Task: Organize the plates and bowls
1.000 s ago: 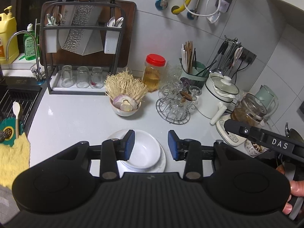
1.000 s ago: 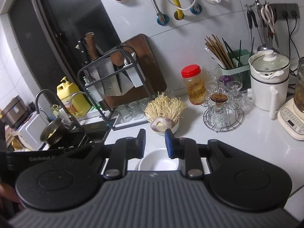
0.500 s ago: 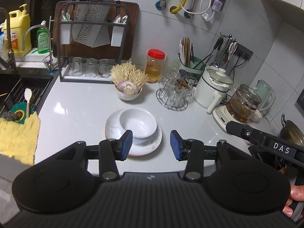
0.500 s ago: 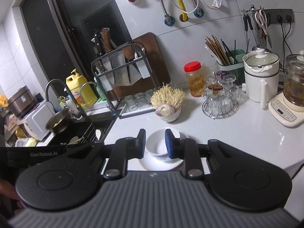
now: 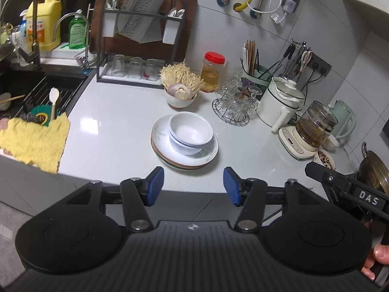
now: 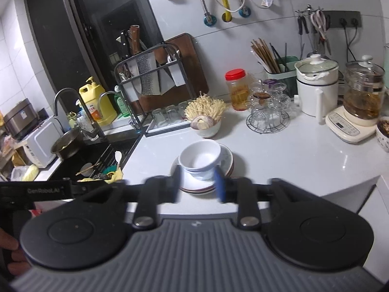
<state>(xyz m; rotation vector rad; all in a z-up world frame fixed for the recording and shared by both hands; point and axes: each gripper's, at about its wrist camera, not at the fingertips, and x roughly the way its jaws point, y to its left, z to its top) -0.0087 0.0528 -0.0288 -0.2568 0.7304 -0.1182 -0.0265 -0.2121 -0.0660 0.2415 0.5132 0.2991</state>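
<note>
Left gripper (image 5: 193,186): jaws have just been opening, now spread, nothing between them. It sits short of the counter edge. Centre of the white stone counter (image 5: 109,131): nested white ceramic bowls (image 5: 190,135) sit on stacked white plates (image 5: 170,155). Stacking looks done; only storing, if required, is left. Right gripper (image 6: 197,185): jaws likewise just opening, empty, stack beyond them.
</note>
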